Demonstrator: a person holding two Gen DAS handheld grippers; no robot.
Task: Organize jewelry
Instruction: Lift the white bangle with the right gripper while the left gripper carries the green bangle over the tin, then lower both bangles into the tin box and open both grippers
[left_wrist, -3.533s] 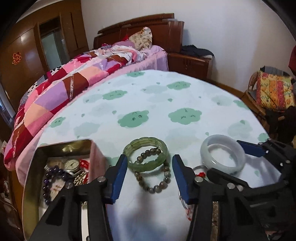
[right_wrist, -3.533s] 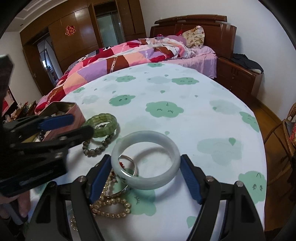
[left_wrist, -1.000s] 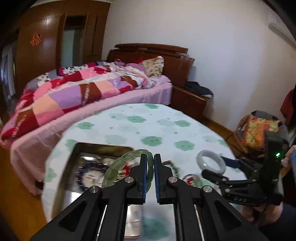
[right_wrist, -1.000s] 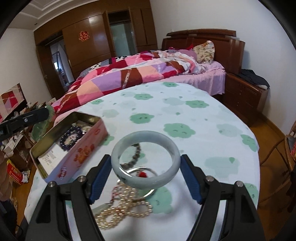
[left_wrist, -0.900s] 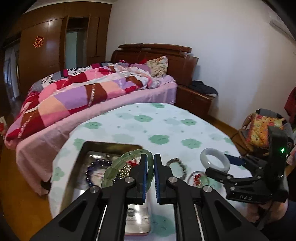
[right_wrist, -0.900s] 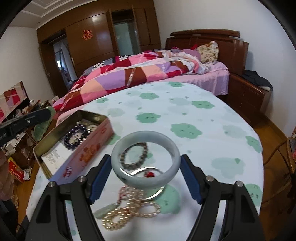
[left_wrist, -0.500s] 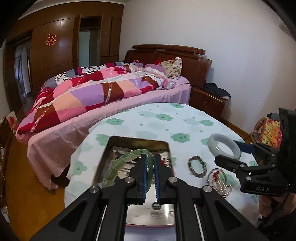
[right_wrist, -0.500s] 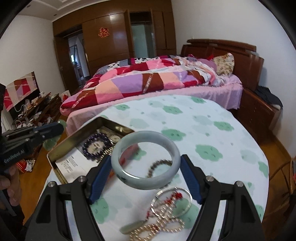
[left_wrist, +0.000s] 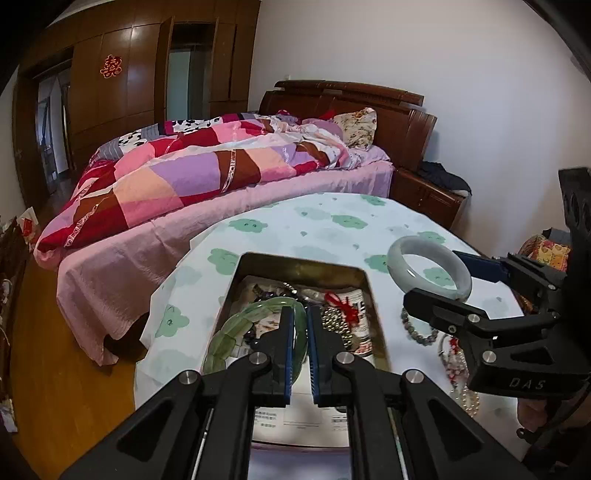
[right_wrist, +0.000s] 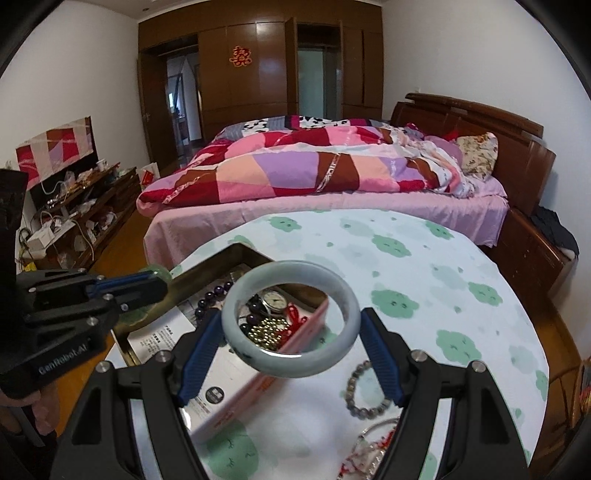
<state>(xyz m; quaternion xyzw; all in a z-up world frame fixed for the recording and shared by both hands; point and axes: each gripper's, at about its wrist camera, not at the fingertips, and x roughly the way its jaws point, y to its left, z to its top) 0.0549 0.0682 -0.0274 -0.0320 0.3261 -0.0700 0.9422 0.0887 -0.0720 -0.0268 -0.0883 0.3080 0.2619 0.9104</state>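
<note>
My left gripper (left_wrist: 301, 325) is shut on a green jade-block bracelet (left_wrist: 236, 332) and holds it over the open metal tin (left_wrist: 303, 263). The tin holds a watch (right_wrist: 274, 300), purple beads (right_wrist: 207, 300), gold beads and a red tassel. My right gripper (right_wrist: 290, 341) is shut on a pale jade bangle (right_wrist: 236, 321), held in the air above the tin's right side; it also shows in the left wrist view (left_wrist: 428, 267). A grey bead bracelet (right_wrist: 364, 398) lies on the cloud-print tablecloth (right_wrist: 424, 280) right of the tin.
A silver ring with a red knot and a pearl string (left_wrist: 461, 369) lie on the table near the right gripper. A bed (right_wrist: 332, 166) with a patchwork quilt stands just behind the round table. A cluttered low shelf (right_wrist: 74, 206) is at the far left.
Both grippers have lifted their bracelets off the table and swung left toward the tin. The green bracelet now hangs over the tin's inside, and the bangle is above its right edge.
</note>
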